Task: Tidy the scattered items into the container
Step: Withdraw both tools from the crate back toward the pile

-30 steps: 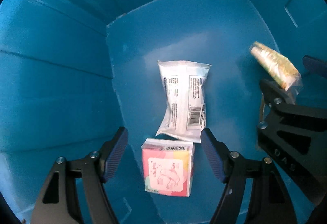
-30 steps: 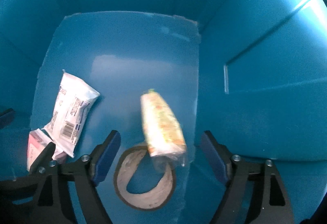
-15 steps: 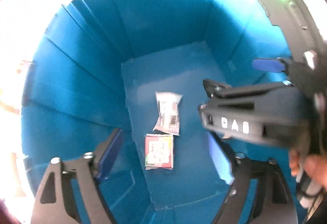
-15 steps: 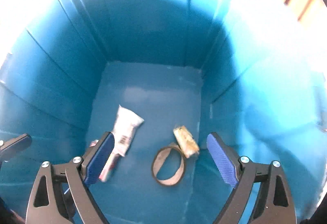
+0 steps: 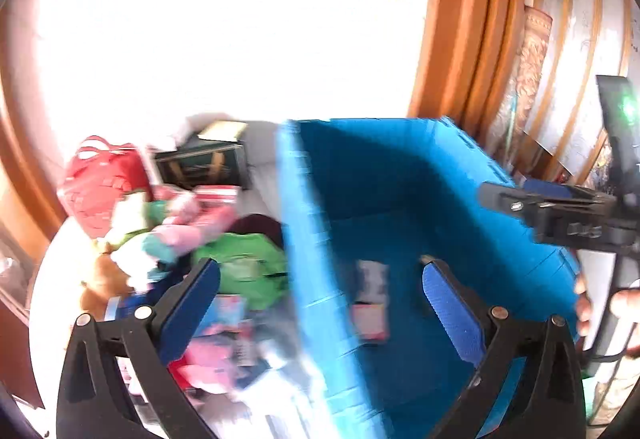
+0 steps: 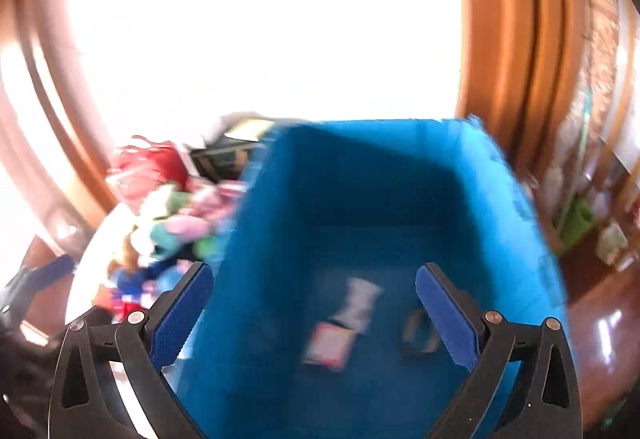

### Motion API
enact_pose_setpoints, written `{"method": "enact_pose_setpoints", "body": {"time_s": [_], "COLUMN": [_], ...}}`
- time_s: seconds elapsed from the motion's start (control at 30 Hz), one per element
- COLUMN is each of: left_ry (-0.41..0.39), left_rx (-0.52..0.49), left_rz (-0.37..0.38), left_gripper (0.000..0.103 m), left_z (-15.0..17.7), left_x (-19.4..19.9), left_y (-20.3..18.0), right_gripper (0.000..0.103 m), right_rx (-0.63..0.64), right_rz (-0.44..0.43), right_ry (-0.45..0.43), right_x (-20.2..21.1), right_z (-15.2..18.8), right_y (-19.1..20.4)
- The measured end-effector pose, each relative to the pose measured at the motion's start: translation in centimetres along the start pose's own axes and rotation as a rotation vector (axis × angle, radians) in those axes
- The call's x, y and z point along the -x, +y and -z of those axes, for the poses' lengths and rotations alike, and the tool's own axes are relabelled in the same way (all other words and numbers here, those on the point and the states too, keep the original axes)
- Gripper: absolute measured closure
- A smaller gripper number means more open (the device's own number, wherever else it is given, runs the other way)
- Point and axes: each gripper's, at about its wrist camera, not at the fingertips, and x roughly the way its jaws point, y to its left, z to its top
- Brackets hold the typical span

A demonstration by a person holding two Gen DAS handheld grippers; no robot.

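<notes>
Both grippers hung above the blue plastic bin (image 6: 400, 199) with nothing in them: the left gripper (image 5: 320, 303) had its blue-padded jaws spread wide, straddling the bin's near wall, and the right gripper (image 6: 310, 303) was just as wide over the bin's floor. Inside lay a white sachet (image 6: 360, 303) touching a pink-and-white card pack (image 6: 328, 345), with a tan tape ring (image 6: 418, 333) a little apart toward the right wall. What remained to tidy sat outside the bin on the white table (image 5: 48, 279), to its left: a heap of soft toys and cloth (image 5: 168, 235) in pink, white and teal, a brown plush figure (image 5: 102, 279), a green fabric bag (image 5: 248, 271), a red woven basket (image 5: 100, 179) behind them, and blurred flat packets (image 5: 236, 339) nearest the left gripper. I judged the plush and fabric pieces to be light, soft and yielding, so a pinch well into a bulky fold should hold, whereas a loose edge could slip free; the flat packets looked thin and slick, and would probably want a grip across an edge or corner lifted clear of the table. Motion blur smeared everything, so no brand or label could be read on any of it; only indistinct raised lettering showed on the body of the right gripper (image 5: 520, 205), seen at the right of the left wrist view
</notes>
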Motion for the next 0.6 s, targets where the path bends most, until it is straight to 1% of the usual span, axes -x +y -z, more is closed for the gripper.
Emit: {"method": "enact_pose_setpoints", "body": {"time_s": [0.1, 0.2, 0.3, 0.4, 0.5, 0.6], "left_ry": [-0.010, -0.014, -0.008, -0.011, -0.004, 0.016], "left_rx": [0.026, 0.072, 0.090, 0.081, 0.081, 0.107], "left_rz": [-0.056, -0.108, -0.172, -0.246, -0.298, -0.341], "left_gripper": [0.000, 0.000, 0.000, 0.000, 0.000, 0.000], "left_z": [2.5, 5.7, 8.6, 11.6, 14.8, 17.7], "left_x": [1.8, 3.3, 4.1, 4.9, 5.2, 4.7], "left_y": [6.4, 13.7, 19.5, 24.0, 27.3, 29.8], "right_gripper": [0.000, 0.000, 0.000, 0.000, 0.000, 0.000], "right_rx": [0.021, 0.052, 0.064, 0.072, 0.080, 0.084], "right_rz": [-0.014, -0.052, -0.090, -0.128, -0.157, -0.187], "right_ry": [-0.026, -0.041, -0.051, -0.043, -0.035, -0.005], "right_x": [0.6, 0.0, -1.1, -2.3, -4.0, -6.2], "right_z": [1.7, 3.7, 5.9, 8.1, 10.4, 12.9], "right_y": [6.2, 12.1, 17.0, 20.9, 23.6, 25.6]}}
